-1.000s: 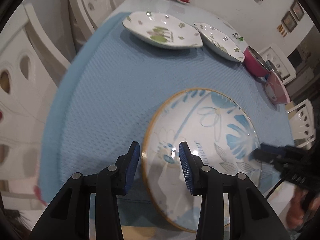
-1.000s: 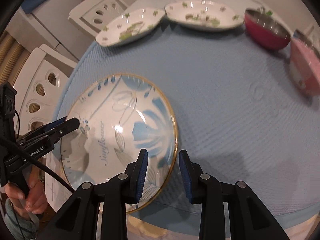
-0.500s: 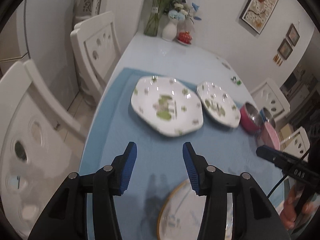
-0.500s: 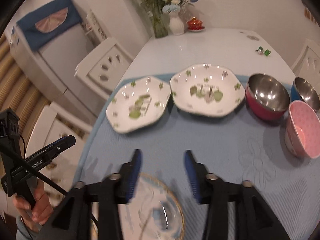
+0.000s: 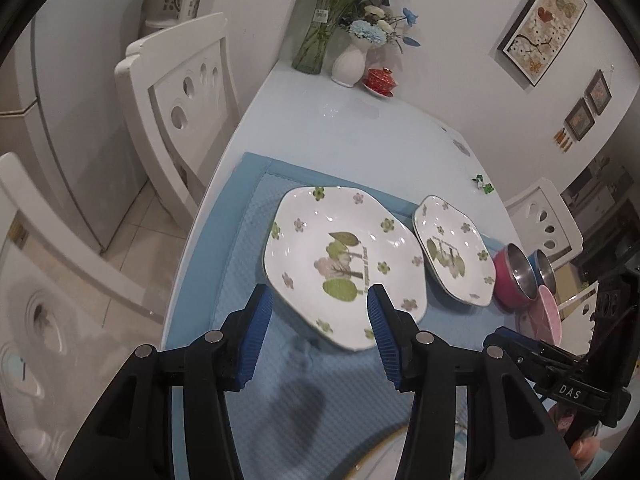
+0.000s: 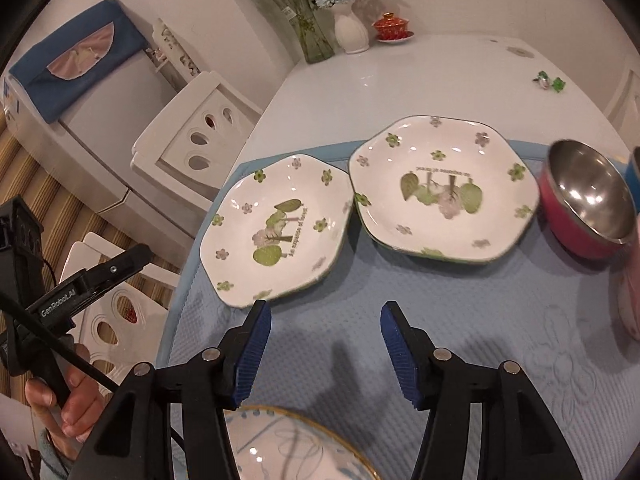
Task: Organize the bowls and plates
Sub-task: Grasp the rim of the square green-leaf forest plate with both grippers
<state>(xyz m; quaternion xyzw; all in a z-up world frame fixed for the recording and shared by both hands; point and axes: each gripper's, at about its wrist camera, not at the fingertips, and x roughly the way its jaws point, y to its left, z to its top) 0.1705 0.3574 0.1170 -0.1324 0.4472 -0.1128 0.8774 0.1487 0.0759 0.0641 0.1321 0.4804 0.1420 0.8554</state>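
Now we hold both tools above a blue mat [image 6: 460,304] on the white desk [image 6: 400,80]. Two white six-sided plates with green trees and small flowers lie side by side on the mat: the left plate [image 6: 276,228] and the right plate [image 6: 444,192], rims nearly touching. Just right of them stand a pink bowl with a steel inside [image 6: 588,200], the edge of a blue bowl [image 5: 542,266] behind it, and a pale pink bowl [image 5: 546,314] nearer us. A gold-rimmed plate with blue leaf painting [image 6: 288,444] lies at the near edge, under the right hand-held gripper [image 6: 326,334].

Each tree plate carries a small line of script we cannot read. "GenRobot.AI" shows on the left tool's side, "DAS" on the right one's.

The left hand-held gripper [image 5: 320,320] points down over the left plate, jaws apart and empty. The right hand-held gripper likewise tilts downward, empty, its jaws apart. A hand [image 6: 68,404] grips the left tool's handle.
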